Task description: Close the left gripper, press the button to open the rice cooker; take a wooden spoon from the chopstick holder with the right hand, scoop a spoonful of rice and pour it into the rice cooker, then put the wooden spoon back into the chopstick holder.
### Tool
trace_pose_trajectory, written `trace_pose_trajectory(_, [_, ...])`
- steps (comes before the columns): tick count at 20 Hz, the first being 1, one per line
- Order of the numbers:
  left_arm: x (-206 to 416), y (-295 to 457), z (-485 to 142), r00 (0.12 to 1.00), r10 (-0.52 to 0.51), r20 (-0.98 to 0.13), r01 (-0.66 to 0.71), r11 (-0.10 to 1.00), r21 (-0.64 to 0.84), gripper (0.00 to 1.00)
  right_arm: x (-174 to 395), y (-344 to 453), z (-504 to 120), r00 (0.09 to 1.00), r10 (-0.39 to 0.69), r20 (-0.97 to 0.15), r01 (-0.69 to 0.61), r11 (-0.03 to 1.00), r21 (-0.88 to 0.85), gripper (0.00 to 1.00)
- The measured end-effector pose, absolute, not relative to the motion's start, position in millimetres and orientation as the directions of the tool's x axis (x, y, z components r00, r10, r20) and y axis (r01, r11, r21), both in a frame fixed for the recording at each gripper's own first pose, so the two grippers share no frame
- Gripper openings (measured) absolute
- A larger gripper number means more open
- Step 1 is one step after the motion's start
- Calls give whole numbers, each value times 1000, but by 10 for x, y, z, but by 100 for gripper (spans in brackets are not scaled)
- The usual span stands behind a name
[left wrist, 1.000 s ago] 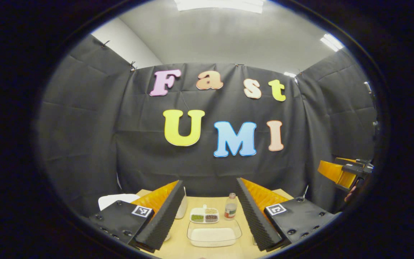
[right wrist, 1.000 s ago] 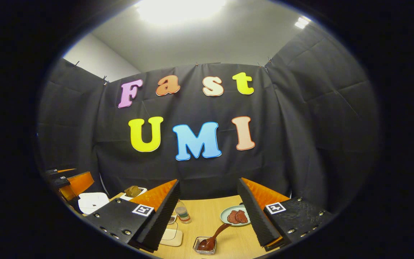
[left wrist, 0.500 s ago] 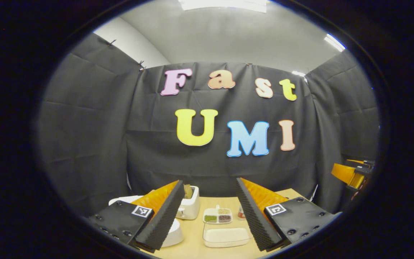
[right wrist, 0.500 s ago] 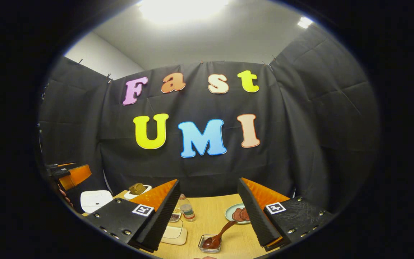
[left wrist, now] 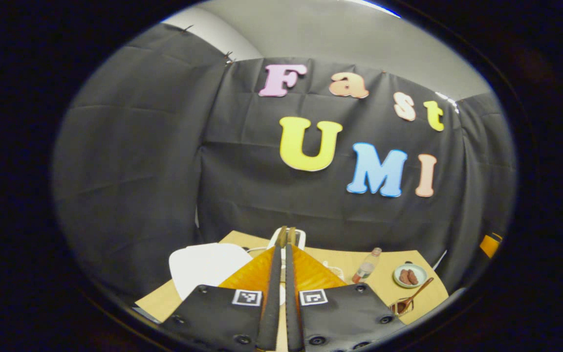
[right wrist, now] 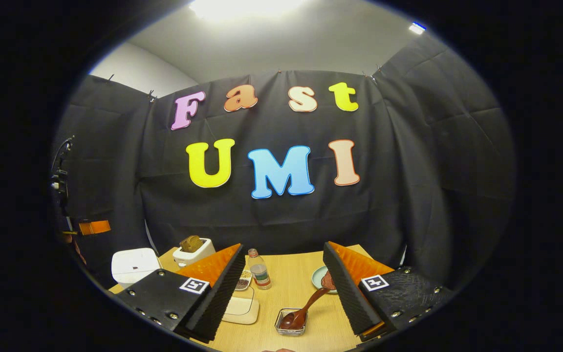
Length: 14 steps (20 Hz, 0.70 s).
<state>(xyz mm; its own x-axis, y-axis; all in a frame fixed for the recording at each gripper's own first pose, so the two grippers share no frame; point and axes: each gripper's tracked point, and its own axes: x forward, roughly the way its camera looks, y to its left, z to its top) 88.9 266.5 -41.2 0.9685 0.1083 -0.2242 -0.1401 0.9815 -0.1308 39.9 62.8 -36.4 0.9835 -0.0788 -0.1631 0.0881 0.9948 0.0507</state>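
Note:
The white rice cooker [left wrist: 208, 266] sits with its lid down at the table's left end, just left of my left gripper [left wrist: 285, 231], which is shut with nothing between its fingers and held above the table. In the right gripper view the rice cooker [right wrist: 134, 266] stands far left. A dark wooden spoon [right wrist: 308, 308] leans in a small clear holder [right wrist: 291, 323] between the open fingers of my right gripper [right wrist: 283, 246], which hangs above and short of it. A clear box of white rice [right wrist: 241, 309] lies by its left finger. The spoon [left wrist: 416, 293] also appears at the table's right end.
A white toaster [right wrist: 192, 250] with bread stands behind the cooker. A small bottle [right wrist: 260, 274], a divided dish of grains [right wrist: 245, 279] and a green plate [left wrist: 410, 275] of red slices sit mid-table. The left gripper [right wrist: 93, 227] shows far left.
My left gripper has shut its fingers and swung left and down toward the rice cooker. The right gripper has dipped slightly toward the spoon and stays open.

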Motion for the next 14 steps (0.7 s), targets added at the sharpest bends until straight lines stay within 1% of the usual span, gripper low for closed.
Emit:
trace_pose_trajectory(1, [950,2764,-554,960,103,-262,-147,977,-155,9,402,624,-401,982,-79,-173,89,995,50,97])
trace_pose_trajectory(4, [1117,3067,-945,926,112,-359,-181,969,-166,9,411,599,-526,975,-82,-207,95,994,53,97])
trace_pose_trajectory(7, [1277,3173,-1346,886,84,-455,-186,965,-184,9,444,579,-600,969,-92,-228,107,993,56,97])
trace_pose_trajectory(9, [1352,3275,-1591,858,83,-507,-202,962,-185,9,466,562,-624,966,-102,-236,116,992,49,97])
trace_pose_trajectory(12, [1483,3342,-1867,825,77,-560,-216,959,-186,9,473,534,-668,962,-115,-246,127,991,37,97])
trace_pose_trajectory(13, [1515,3375,-1931,818,76,-570,-220,957,-188,11,484,515,-679,961,-121,-250,133,991,31,97])
trace_pose_trajectory(14, [1538,3408,-1987,810,83,-580,-228,957,-182,9,485,500,-695,959,-127,-254,138,990,28,97])
